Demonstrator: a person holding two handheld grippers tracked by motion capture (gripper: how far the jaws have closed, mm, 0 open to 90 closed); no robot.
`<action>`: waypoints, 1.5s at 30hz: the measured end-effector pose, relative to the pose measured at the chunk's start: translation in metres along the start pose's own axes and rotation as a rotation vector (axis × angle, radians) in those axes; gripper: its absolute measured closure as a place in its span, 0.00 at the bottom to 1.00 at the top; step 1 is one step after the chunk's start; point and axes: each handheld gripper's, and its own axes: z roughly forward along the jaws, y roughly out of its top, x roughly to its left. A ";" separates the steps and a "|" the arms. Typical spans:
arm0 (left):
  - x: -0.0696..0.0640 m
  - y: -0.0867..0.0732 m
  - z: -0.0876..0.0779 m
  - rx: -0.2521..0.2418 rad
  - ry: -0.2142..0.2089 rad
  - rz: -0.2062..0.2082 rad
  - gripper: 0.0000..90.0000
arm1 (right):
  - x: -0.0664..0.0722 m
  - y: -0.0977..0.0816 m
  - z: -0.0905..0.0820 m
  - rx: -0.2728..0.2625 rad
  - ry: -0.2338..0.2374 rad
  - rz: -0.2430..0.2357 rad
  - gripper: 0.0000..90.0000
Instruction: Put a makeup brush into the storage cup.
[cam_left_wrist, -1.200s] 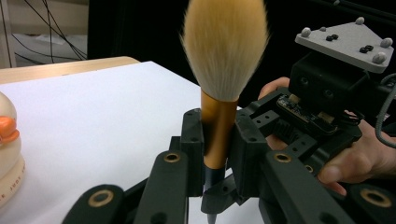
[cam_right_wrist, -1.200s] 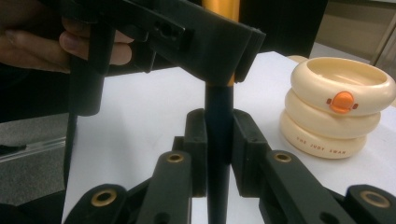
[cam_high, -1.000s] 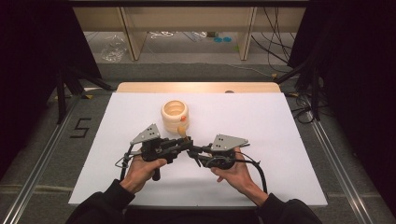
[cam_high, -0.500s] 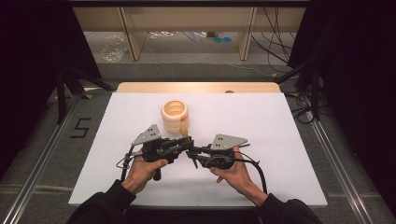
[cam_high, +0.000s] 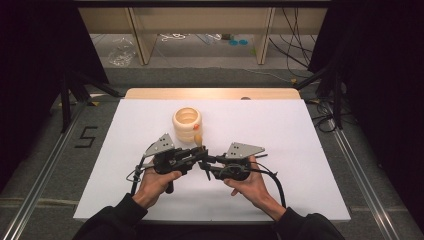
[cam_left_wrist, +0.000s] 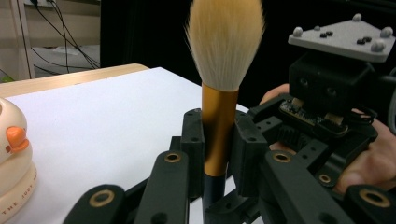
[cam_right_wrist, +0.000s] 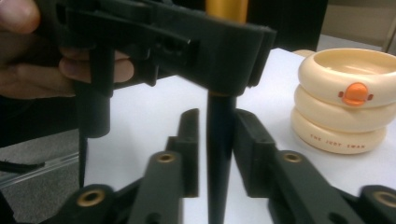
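Black jaws of the left gripper (cam_left_wrist: 217, 154) are clamping the gold ferrule of a makeup brush (cam_left_wrist: 219, 88), which is standing upright at the centre of the left gripper view, its pale bristles fanning out toward the top edge. At the far left of that view sits a cream holder (cam_left_wrist: 11, 163), a stack of rings with an orange duck bill, apart from the brush on the white table (cam_left_wrist: 107, 116).

In the high view both hands are meeting at lower centre: the left hand (cam_high: 155, 182), then the right hand (cam_high: 250, 182), with the holder (cam_high: 187, 124) just above them on the white surface.

Further right, in the right gripper view, the right gripper (cam_right_wrist: 217, 140) is standing around the brush's dark lower handle (cam_right_wrist: 219, 154), and its jaws have just been opening; slim gaps are showing on both sides of the handle, so they are no longer pinching it. The left gripper's jaws are crossing the top of that view, and the holder (cam_right_wrist: 348, 102) is sitting at right.

This looks like a handover into the left gripper alone. To do it well, the right gripper should be spreading wide enough to clear the handle before backing straight away, without nudging it sideways. The left gripper should be keeping its clamp firm and the brush vertical, so the handle tip is ready for lowering into the holder's open mouth.
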 end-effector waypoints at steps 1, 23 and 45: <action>0.000 0.001 0.000 0.000 0.005 0.009 0.86 | -0.001 0.000 -0.001 0.016 -0.003 0.012 0.71; 0.029 0.014 -0.016 0.008 0.140 0.033 0.86 | -0.013 -0.001 -0.029 0.110 -0.168 0.035 0.34; 0.074 0.051 -0.032 0.010 0.310 0.325 0.86 | -0.006 -0.009 -0.037 0.174 -0.234 0.007 0.21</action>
